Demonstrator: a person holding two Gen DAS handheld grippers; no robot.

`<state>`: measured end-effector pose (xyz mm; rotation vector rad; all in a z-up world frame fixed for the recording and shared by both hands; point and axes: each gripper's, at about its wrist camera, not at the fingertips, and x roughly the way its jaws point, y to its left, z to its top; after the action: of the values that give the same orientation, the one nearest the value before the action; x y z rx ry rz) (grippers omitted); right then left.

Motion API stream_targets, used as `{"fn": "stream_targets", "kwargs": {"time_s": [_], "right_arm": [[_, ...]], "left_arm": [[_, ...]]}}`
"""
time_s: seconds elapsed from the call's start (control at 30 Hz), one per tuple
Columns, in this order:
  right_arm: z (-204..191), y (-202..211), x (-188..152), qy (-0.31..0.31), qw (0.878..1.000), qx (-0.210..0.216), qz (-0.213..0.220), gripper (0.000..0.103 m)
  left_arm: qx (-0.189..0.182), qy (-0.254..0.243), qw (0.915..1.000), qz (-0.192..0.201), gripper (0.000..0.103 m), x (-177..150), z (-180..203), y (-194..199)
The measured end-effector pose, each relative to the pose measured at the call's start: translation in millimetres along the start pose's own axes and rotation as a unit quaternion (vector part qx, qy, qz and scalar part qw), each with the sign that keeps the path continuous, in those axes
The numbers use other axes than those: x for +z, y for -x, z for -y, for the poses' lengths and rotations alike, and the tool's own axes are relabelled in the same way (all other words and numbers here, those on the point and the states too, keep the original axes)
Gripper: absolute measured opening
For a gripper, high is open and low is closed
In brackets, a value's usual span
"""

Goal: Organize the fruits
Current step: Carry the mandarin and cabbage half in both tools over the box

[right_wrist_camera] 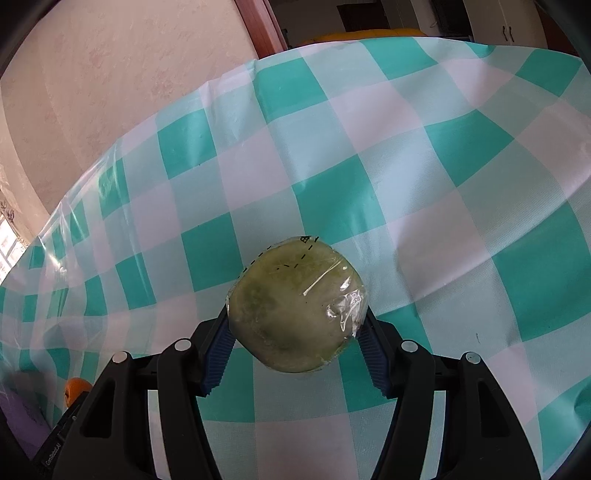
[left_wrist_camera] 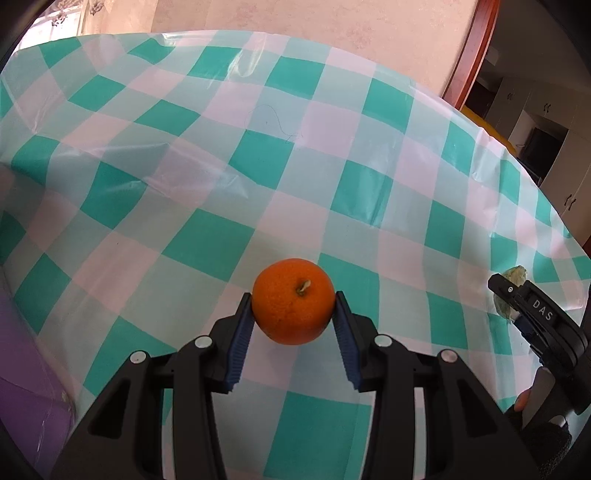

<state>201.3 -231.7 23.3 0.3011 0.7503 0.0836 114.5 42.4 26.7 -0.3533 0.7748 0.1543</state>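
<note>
My left gripper (left_wrist_camera: pixel 293 301) is shut on an orange (left_wrist_camera: pixel 293 301), stem end facing the camera, held just above the green-and-white checked tablecloth (left_wrist_camera: pixel 207 177). My right gripper (right_wrist_camera: pixel 295 314) is shut on a pale green fruit wrapped in clear plastic film (right_wrist_camera: pixel 297 304), held above the same cloth (right_wrist_camera: pixel 369 147). In the left wrist view the right gripper (left_wrist_camera: pixel 517 299) shows at the right edge with a bit of the wrapped fruit (left_wrist_camera: pixel 515 275) behind its fingers. In the right wrist view the orange (right_wrist_camera: pixel 75 389) peeks out at the lower left.
A purple object (left_wrist_camera: pixel 26 398) lies at the table's left edge, also seen in the right wrist view (right_wrist_camera: pixel 22 417). A pink wall (left_wrist_camera: pixel 314 26) stands behind the table. A red door frame (left_wrist_camera: pixel 476 48) and dark cabinets (left_wrist_camera: pixel 546 122) are at the right.
</note>
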Motion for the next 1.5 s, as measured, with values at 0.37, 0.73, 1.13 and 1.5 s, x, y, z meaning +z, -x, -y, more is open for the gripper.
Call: {"fn": "stream_targets", "kwargs": {"time_s": [0.37,0.73,1.13,1.5], "right_arm": [[-24.8,46.0,-57.6,0.022,0.999,0.009,-0.022,0.06],[-51.2,116.8,-133.1,0.054,0.998,0.016,-0.021,0.06],[-71.5,170.3,-170.9,0.083,0.993,0.082,-0.031,0.06],[-147.2,227.2,-171.2,0.153,0.973,0.174,0.013,0.06]], "left_arm": [[-0.011,-0.033,0.9994,-0.005,0.043,-52.4,-20.5,42.9],[-0.027,-0.077,0.9966,0.004,0.043,-103.7,-31.8,100.8],[-0.052,-0.12,0.9874,0.09,0.043,-137.7,-39.0,184.5],[-0.05,-0.091,0.9776,0.184,0.043,-116.1,-87.6,278.4]]}}
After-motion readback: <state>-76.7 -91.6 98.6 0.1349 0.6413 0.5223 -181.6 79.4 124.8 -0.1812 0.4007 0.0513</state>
